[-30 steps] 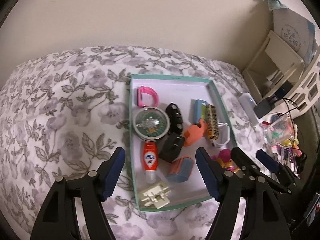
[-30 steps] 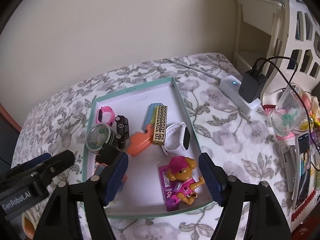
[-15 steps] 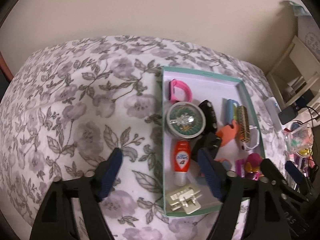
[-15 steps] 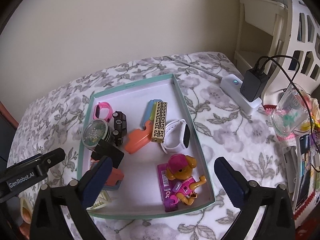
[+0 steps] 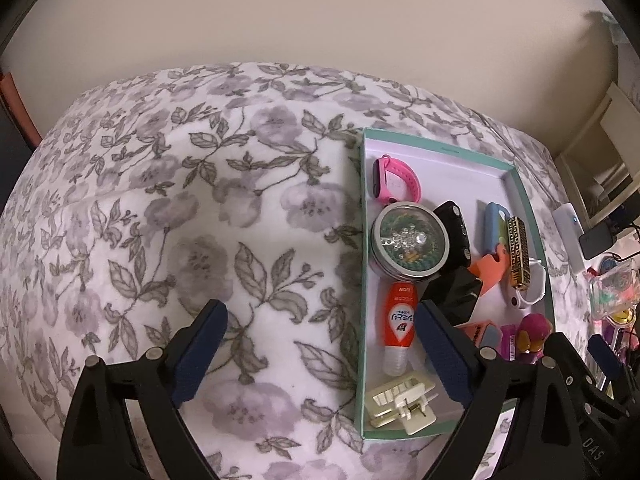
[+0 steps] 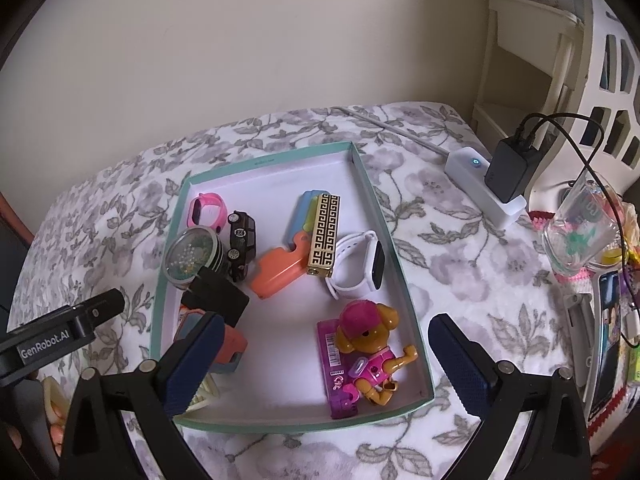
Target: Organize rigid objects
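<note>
Both of my grippers gape wide and empty — the left gripper [image 5: 316, 344], jaws just opening, over flowered cloth [image 5: 168, 216] at lower left — the right gripper [image 6: 320, 356] above the teal tray [image 6: 404, 280].

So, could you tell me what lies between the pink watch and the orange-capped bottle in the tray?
The round clear-lidded tin lies between the pink watch and the orange-capped bottle, along the tray's left wall. The left wrist view shows it best.

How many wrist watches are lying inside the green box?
2. The pink watch lies in the far left corner of the green box; the white watch lies against its right wall, beside the gold patterned bar. Clutter could hide another.
</note>
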Demonstrator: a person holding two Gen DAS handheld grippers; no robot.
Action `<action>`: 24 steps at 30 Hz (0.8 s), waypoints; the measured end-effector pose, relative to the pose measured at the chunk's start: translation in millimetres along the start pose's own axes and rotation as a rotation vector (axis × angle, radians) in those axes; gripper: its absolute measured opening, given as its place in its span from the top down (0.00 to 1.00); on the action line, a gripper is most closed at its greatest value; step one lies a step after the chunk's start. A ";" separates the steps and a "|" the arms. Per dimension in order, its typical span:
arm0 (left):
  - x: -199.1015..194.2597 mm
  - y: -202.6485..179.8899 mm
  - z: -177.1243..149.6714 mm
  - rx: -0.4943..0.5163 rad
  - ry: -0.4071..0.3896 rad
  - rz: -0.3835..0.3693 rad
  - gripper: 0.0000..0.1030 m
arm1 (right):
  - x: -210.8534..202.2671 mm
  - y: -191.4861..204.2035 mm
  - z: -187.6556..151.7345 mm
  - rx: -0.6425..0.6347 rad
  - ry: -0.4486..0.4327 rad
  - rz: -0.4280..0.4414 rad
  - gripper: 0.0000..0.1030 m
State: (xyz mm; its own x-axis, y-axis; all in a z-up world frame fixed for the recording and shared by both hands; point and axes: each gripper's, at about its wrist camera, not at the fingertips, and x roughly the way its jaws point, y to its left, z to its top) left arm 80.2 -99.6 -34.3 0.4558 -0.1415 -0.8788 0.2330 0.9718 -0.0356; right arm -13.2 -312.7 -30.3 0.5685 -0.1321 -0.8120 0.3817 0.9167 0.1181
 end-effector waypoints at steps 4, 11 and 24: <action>-8.7 3.0 -6.2 0.013 -0.014 0.016 0.08 | -6.9 4.1 -4.1 -0.008 -0.005 0.007 0.00; -31.1 11.7 -18.4 0.034 -0.055 0.045 0.08 | -29.2 13.1 -12.2 -0.012 -0.042 0.024 0.00; -73.1 22.9 -51.1 0.081 -0.144 0.113 0.08 | -69.1 25.3 -30.2 -0.002 -0.113 0.060 0.00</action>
State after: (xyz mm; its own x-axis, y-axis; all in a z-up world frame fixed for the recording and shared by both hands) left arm 8.3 -57.4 4.8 0.5995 -0.0638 -0.7978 0.2391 0.9656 0.1025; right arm -64.8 -268.9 11.5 0.6689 -0.1191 -0.7337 0.3436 0.9248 0.1632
